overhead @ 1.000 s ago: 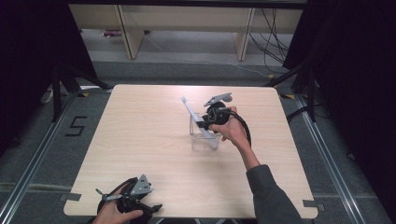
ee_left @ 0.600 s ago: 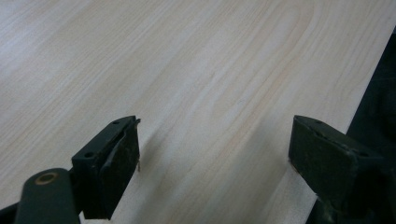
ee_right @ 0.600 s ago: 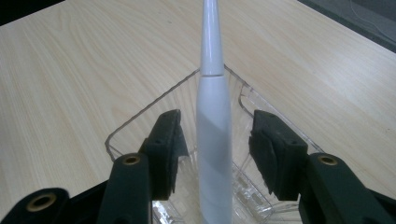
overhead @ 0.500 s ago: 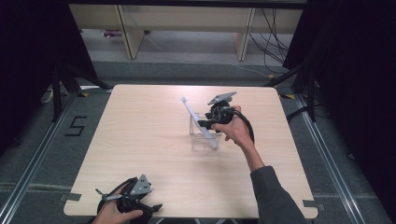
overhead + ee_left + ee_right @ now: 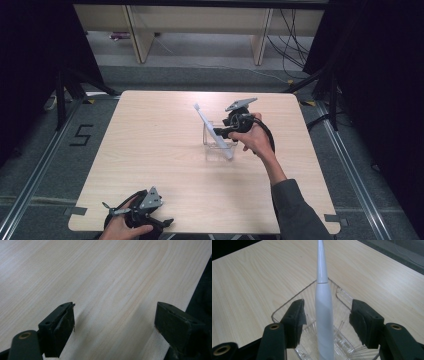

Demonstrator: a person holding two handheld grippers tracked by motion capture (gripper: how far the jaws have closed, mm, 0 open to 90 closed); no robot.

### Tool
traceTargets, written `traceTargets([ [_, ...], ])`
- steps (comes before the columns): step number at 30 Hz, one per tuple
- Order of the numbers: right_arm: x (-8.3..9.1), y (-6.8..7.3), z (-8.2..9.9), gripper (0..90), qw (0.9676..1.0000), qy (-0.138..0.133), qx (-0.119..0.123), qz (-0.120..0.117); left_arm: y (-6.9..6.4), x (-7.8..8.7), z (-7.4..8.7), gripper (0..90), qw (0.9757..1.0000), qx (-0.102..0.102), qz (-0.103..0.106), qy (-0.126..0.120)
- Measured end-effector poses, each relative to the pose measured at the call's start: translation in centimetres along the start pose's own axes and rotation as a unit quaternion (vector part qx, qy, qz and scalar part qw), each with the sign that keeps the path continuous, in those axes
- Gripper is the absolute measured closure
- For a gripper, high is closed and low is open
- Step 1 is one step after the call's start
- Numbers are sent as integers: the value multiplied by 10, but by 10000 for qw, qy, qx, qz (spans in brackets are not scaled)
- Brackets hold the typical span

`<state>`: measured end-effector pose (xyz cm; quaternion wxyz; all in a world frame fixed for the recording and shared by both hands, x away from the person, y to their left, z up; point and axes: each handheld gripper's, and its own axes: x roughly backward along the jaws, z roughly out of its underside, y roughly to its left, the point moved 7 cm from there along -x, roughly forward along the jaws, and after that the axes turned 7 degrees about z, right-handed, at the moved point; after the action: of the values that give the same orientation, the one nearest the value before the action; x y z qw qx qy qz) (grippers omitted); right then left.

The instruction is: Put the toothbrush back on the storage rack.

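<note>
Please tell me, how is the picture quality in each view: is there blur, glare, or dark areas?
High view: table evenly lit, surroundings very dark, clear box hard to make out. Left gripper view: left tongs soft, small shadow under one jaw. Right gripper view: right tongs blurred up close, white toothbrush slightly overexposed, box glints.

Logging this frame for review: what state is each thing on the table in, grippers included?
Electric toothbrush: leaning in the box, brush end sticking up and out over the rim, free of both pads.
Clear plastic box: upright on the table, open-topped, holding the toothbrush's handle end.
Right gripper: open, jaws have just been opening, astride the toothbrush handle.
Left gripper: open, nothing between its jaws, at the table's near edge.
</note>
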<state>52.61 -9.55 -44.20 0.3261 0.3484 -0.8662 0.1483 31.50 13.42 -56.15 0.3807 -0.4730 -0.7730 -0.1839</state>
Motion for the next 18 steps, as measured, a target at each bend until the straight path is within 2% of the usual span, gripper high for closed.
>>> traceTargets([
  [2, 2, -1, -1, 447, 10000, -49, -12, -4, 0, 0, 0, 158, 10000, 6, 1, -2],
  [3, 3, 0, -1, 447, 9999, -78, -99, 51, 0, 0, 0, 158, 10000, 6, -3, -1],
  [4, 5, -2, -1, 445, 10000, -46, 49, 25, 0, 0, 0, 158, 10000, 6, -4, -4],
  [5, 6, -2, -1, 443, 9999, -63, -65, 51, 0, 0, 0, 158, 10000, 8, -5, -7],
  [7, 8, -4, -1, 437, 10000, -70, 30, 63, 0, 0, 0, 158, 10000, 6, 21, -1],
  [9, 8, -5, -1, 437, 9999, -133, -3, 79, 0, 0, 0, 158, 10000, 21, 26, 0],
  [10, 12, -4, 0, 436, 9999, -51, -62, 66, 0, 0, 0, 158, 10000, 14, 64, 36],
  [11, 12, -5, -1, 433, 9998, -158, -51, 76, 0, 1, 0, 158, 9999, 5, 85, 71],
  [13, 16, -7, -1, 423, 9998, -180, 29, 96, 0, 0, 0, 158, 10000, 14, -7, 10],
  [14, 17, -6, 0, 418, 9997, -208, -78, 98, 0, 0, 0, 158, 10000, 13, -6, -12],
  [15, 19, -8, 0, 414, 9998, -159, -45, 123, 0, 0, 0, 158, 10000, 5, -7, -4],
  [17, 21, -9, 0, 410, 9996, -228, 5, 140, 0, 0, 0, 158, 10000, 22, -11, -12],
  [18, 22, -8, 1, 406, 9996, -234, -77, 128, 0, 0, 0, 158, 10000, 17, -11, -8],
])
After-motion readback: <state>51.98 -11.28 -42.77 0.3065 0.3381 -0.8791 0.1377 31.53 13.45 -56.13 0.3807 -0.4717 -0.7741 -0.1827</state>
